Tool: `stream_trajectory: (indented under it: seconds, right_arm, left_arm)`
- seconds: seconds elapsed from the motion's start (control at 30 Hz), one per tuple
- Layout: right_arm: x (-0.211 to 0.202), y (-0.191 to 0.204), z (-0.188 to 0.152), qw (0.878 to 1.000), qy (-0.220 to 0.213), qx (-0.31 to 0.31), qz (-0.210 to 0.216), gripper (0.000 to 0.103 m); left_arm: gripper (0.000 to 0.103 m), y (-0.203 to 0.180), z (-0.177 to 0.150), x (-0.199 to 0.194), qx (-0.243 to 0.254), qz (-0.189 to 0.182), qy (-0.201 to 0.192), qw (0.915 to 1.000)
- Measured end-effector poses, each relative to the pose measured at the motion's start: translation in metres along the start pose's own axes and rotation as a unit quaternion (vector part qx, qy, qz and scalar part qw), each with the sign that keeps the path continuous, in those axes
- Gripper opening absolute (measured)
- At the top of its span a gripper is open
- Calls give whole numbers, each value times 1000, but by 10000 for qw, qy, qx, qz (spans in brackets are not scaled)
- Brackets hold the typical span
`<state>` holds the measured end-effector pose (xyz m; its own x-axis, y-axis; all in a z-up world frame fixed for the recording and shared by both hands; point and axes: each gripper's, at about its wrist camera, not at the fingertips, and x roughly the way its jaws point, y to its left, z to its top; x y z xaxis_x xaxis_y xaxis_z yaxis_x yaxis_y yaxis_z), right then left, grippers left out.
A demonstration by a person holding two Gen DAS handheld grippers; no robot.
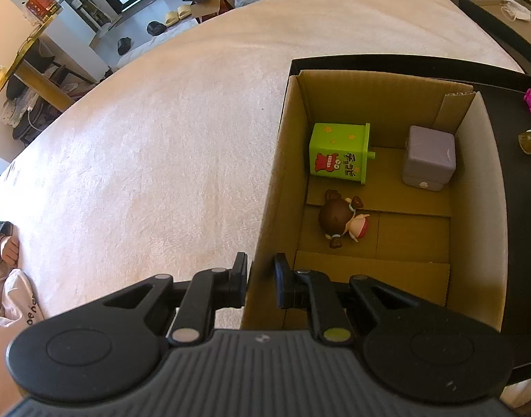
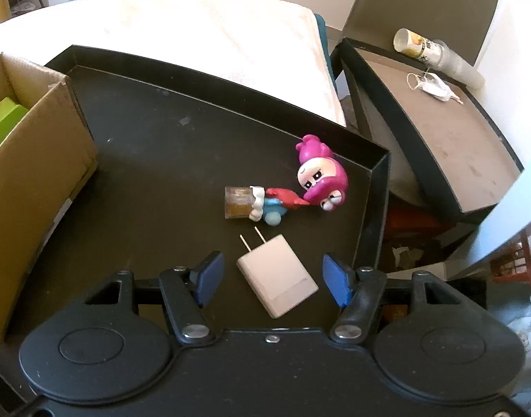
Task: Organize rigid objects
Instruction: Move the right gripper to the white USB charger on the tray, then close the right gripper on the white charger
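White plastic wall charger point(image 2: 276, 275), the flat block with two metal prongs, lies on the floor of the black tray point(image 2: 161, 139), between the blue pads of your right gripper point(image 2: 271, 279). Those jaws are spread, clear of the charger on both sides, so nothing is grasped yet.

The charger sits skewed to the pads. If you close as you are, they may meet its corners rather than its flat sides, and it could twist or skid away across the smooth tray. Square the gripper to the block first.

Just beyond the prongs lie the small amber-and-blue figurine point(image 2: 255, 205) and the pink round-headed toy figure point(image 2: 319, 173). Any push forward could shove the charger into them.

Your left gripper point(image 1: 260, 279) is clenched on the near wall of the brown cardboard box point(image 1: 286, 160), one pad outside and one inside. If that grip slackens, the box may shift when you drop the charger in beside the green toy bin point(image 1: 338, 153), the lilac cube point(image 1: 430, 156) and the brown-haired doll point(image 1: 341, 217).
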<state>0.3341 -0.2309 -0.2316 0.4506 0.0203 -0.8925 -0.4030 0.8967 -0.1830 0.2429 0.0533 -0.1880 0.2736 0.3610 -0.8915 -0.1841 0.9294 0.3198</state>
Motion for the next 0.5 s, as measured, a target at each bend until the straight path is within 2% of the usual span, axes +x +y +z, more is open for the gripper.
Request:
stream_trajectory:
  seconds: [0.33,0.4,0.43,0.5]
  right_arm:
    - [20,-10,0,9998,110,158,-44,58]
    - [20,-11,1,9998,106,192,-12,52]
    - [18,-10,0,9997,109,212,56,46]
    - [16,-7,-2,9998,123,113,75,44]
  left_arm:
    - [14,1,-1,0,18,-3,-3,10000]
    - [14,1,-1,0,12,-15,-1,10000]
    - [14,2,-1,0,8,-20,-3,10000]
    - [14,1,-1,0,10,-15,-8,10000]
